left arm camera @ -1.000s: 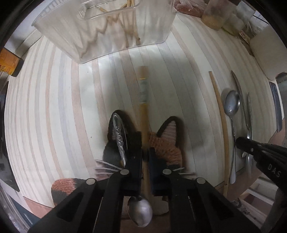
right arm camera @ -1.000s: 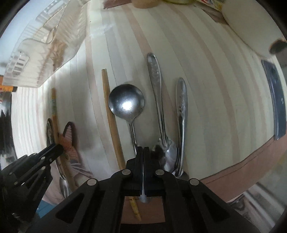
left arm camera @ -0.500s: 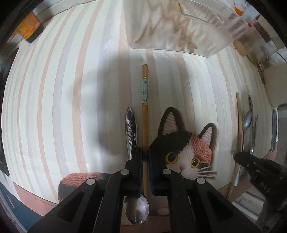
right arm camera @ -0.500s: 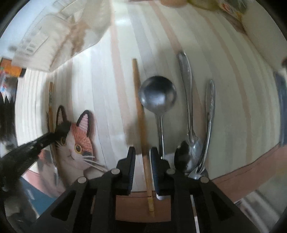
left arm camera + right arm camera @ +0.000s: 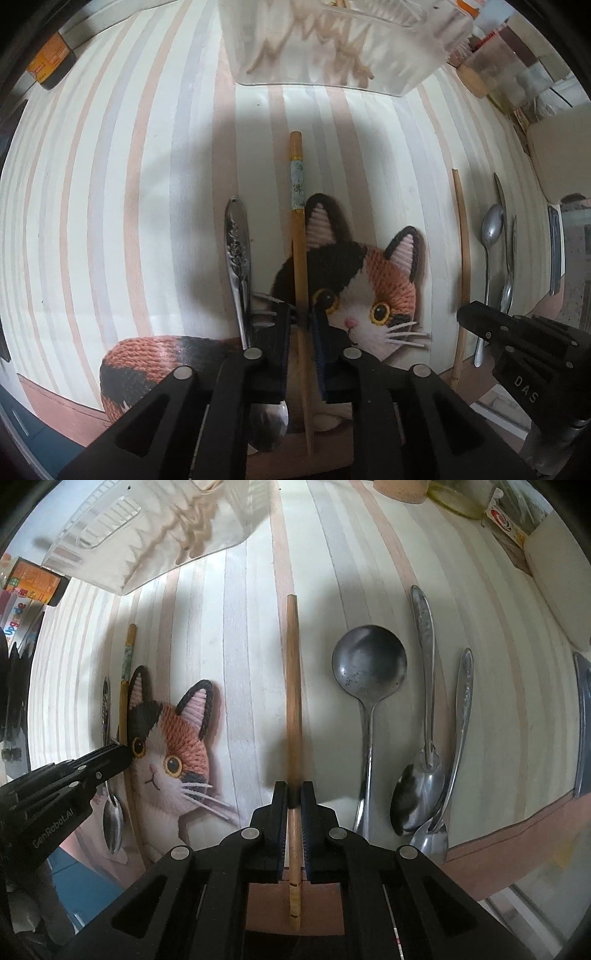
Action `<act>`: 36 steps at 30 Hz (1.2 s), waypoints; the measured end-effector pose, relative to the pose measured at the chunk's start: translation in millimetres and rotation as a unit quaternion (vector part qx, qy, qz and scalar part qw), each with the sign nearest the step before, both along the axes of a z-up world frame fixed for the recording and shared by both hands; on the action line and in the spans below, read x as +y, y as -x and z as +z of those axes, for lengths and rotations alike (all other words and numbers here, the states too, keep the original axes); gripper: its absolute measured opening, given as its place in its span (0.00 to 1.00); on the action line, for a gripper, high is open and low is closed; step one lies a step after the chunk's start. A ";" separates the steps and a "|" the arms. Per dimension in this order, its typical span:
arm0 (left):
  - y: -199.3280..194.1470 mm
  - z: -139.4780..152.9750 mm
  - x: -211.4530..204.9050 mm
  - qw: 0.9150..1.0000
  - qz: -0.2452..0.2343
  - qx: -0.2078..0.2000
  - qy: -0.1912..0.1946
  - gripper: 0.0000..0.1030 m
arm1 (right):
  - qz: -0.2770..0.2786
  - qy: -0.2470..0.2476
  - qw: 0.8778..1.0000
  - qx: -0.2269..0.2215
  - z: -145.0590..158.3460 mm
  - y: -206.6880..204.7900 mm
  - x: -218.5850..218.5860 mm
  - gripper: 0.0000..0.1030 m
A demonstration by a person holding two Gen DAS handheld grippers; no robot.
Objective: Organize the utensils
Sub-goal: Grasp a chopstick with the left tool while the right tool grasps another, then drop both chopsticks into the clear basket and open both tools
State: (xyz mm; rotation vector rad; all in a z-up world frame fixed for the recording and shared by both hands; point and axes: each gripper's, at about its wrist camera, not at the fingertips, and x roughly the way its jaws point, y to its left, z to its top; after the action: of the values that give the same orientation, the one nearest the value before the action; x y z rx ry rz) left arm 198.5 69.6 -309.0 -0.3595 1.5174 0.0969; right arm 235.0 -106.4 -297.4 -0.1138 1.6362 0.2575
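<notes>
My left gripper [image 5: 303, 321] straddles the banded chopstick [image 5: 298, 236], which lies half across the cat mat [image 5: 373, 280] on the striped tablecloth [image 5: 110, 184]; its jaws have just been opening, pads a hair off the wood, so nothing gripped. My right gripper [image 5: 294, 794] has just been closing and is now clenched on the plain chopstick [image 5: 293, 686], low on the shaft. Both sticks look light, stiff and thin (probably prone to rolling or pivoting if pinched off-centre), so I'd hold nearer mid-length. The clear bin [image 5: 147, 535] sits beyond; spoons [image 5: 369, 672] lie right.
</notes>
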 end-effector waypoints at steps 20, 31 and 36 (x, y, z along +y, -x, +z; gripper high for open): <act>0.9 12.8 -44.5 0.998 -0.013 -0.010 -0.065 0.04 | -0.008 0.000 1.000 -0.011 -14.8 0.4 -12.0 0.06; 5.6 90.4 -36.0 0.988 0.003 -0.093 -0.121 0.04 | -0.006 -0.042 0.997 -0.065 27.4 2.8 -12.4 0.06; 10.1 121.9 -16.4 0.984 0.014 -0.126 -0.126 0.04 | 0.003 -0.060 0.994 -0.096 57.9 1.3 -5.5 0.06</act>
State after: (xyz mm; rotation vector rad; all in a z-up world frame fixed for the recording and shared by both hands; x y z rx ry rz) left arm 188.4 53.2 -187.1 -0.1814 1.2317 0.2538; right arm 233.7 -111.9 -239.5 -0.0499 1.4257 0.3396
